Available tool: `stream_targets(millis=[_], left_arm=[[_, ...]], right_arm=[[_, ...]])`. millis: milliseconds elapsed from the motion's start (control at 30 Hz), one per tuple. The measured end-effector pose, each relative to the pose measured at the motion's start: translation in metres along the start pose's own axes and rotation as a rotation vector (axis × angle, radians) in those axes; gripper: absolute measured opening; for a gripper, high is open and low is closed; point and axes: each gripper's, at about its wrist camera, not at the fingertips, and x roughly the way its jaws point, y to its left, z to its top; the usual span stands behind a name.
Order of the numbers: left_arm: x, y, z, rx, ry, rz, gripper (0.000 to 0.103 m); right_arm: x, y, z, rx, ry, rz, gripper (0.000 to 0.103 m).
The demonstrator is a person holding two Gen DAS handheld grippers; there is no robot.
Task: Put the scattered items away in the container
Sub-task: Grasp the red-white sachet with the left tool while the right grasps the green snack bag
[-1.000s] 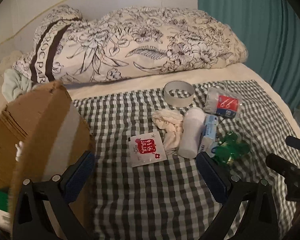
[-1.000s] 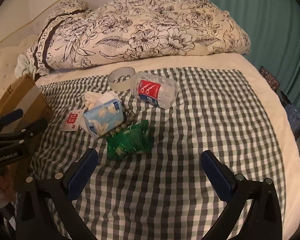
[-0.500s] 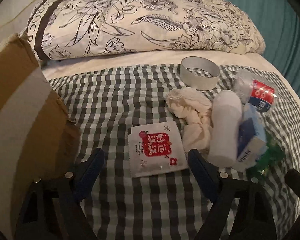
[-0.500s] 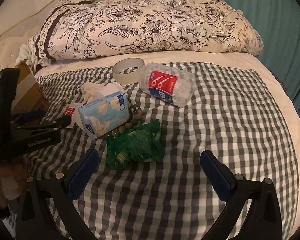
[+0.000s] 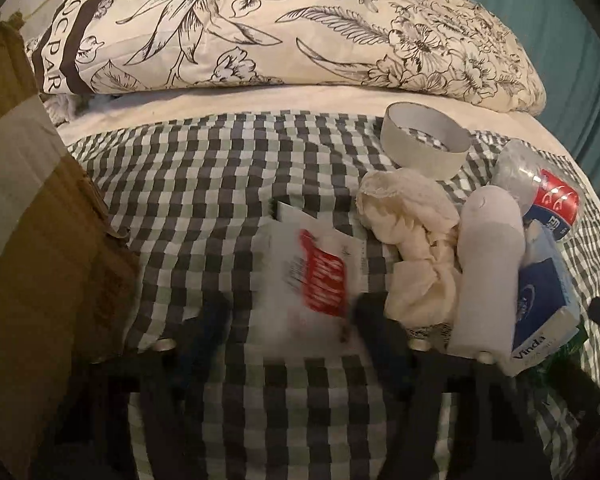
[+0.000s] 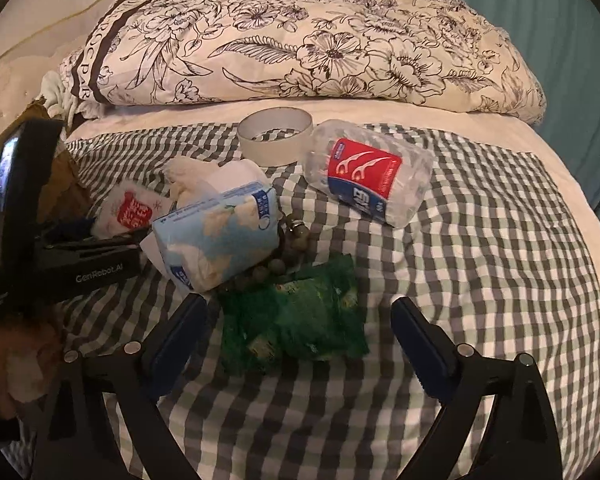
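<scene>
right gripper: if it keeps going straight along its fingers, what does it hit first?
Most likely the green crinkly packet, which lies between and just ahead of the right gripper's open jaws, on the checked cloth. Depth is hard to judge; the bead bracelet lies just beyond.

Both point steeply down: the left gripper [image 5: 286, 316], at nine o'clock of the right gripper [image 6: 298, 330], has been closing, the right stands wide.

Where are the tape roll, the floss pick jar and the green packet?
tape roll [image 6: 275, 145]: right wrist view, outer wall.
floss pick jar [image 6: 364, 170]: right wrist view, red label.
green packet [image 6: 300, 316]: right wrist view, crinkled middle.
</scene>
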Motion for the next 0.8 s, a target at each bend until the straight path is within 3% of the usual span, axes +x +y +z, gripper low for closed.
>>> stream_targets(millis=[100, 200, 267, 433, 800], left_arm=[[-0.006, -0.002, 0.0, 0.015, -0.01, -0.015, 0.019], [-0.011, -0.002, 0.0, 0.016, -0.014, -0.033, 0.012], [-0.014, -0.001, 0.0, 0.016, -0.013, -0.035, 0.011], [-0.016, 0.005, 0.0, -0.022, 0.006, -0.048, 0.011], [-0.042, -0.005, -0.008, 0.011, -0.017, -0.052, 0.011]], right_arm=[[0.008, 0.005, -0.001, -0.011, 0.024, 0.003, 0.08], [0.017, 0.007, -0.004, -0.003, 0.051, 0.003, 0.071], [0.02, 0.005, -0.005, 0.019, 0.063, 0.027, 0.069], [0.013, 0.0, -0.006, 0.049, 0.049, 0.014, 0.045], [-0.008, -0.017, -0.014, 0.131, 0.048, 0.054, 0.036]])
